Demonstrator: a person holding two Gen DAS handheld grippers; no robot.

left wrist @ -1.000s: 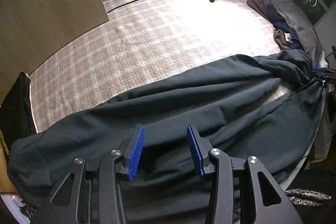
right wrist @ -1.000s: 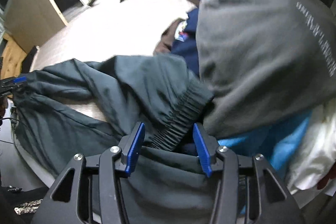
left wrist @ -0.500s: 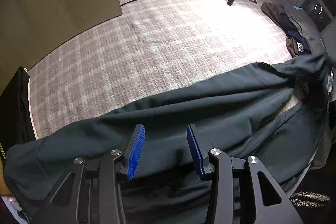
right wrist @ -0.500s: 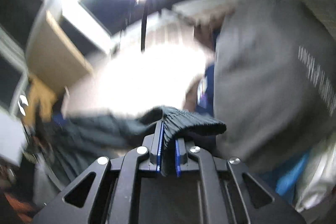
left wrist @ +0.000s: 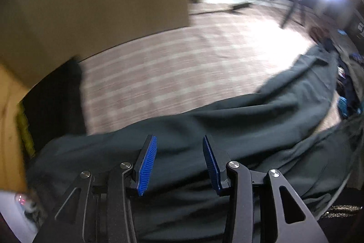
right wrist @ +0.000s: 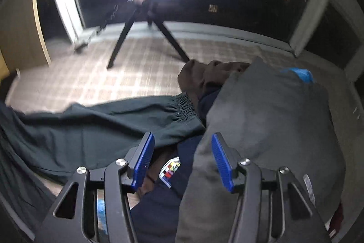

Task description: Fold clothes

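Dark green trousers (left wrist: 227, 129) lie stretched across the plaid-covered surface (left wrist: 159, 74). In the right wrist view the same trousers (right wrist: 95, 126) end in an elastic cuff (right wrist: 184, 107) that lies flat beside a pile of clothes. My left gripper (left wrist: 179, 159) is open and empty, just above the trousers near their left end. My right gripper (right wrist: 182, 159) is open and empty, above the edge of the pile and short of the cuff.
A pile of clothes lies on the right: a grey sweatshirt (right wrist: 268, 129), a navy garment with a badge (right wrist: 179, 177), a brown garment (right wrist: 204, 74). A bright lamp on a tripod (right wrist: 141, 22) stands at the back. A beige board (left wrist: 91, 3) and a black object (left wrist: 52, 101) are at left.
My right gripper was shut on the elastic cuff half a second ago; it has opened and the cuff now lies flat. The left gripper has stayed open and shifted left along the trousers.
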